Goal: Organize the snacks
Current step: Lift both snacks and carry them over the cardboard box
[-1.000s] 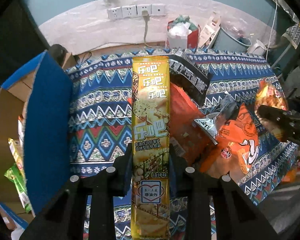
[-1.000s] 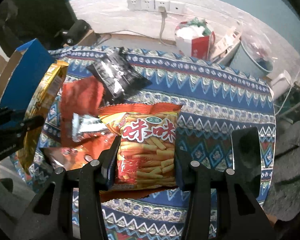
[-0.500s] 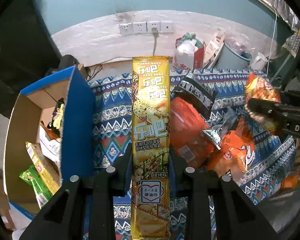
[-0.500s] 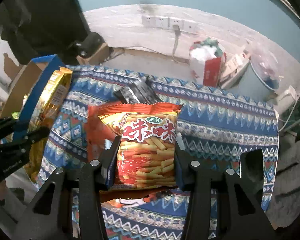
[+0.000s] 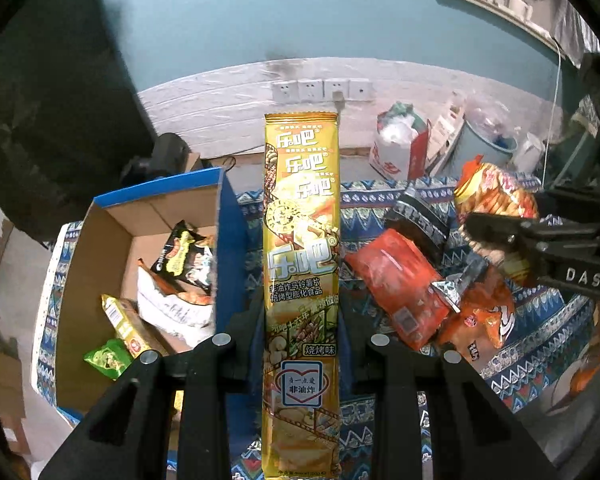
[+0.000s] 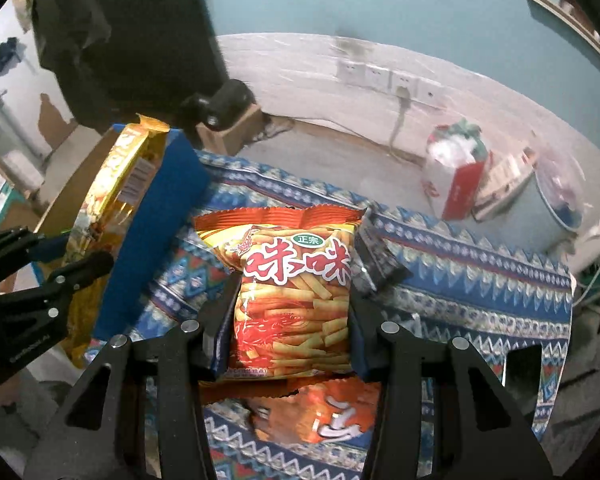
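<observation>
Clearly your left gripper point(image 5: 300, 328) clamps the long yellow chip pack point(image 5: 300, 248) low, keeping it upright for the open cardboard box point(image 5: 100, 248); your right gripper point(image 6: 286, 320) pinches the red stick-snack bag point(image 6: 292, 280) likewise, clear of the patterned cloth point(image 6: 460, 280).

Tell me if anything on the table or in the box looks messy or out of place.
Yes: several snack packets lie jumbled and overlapping on the patterned cloth, outside the cardboard box. Inside the box, packets also lie tilted and piled rather than in rows. Nothing looks spilled or torn.
</observation>
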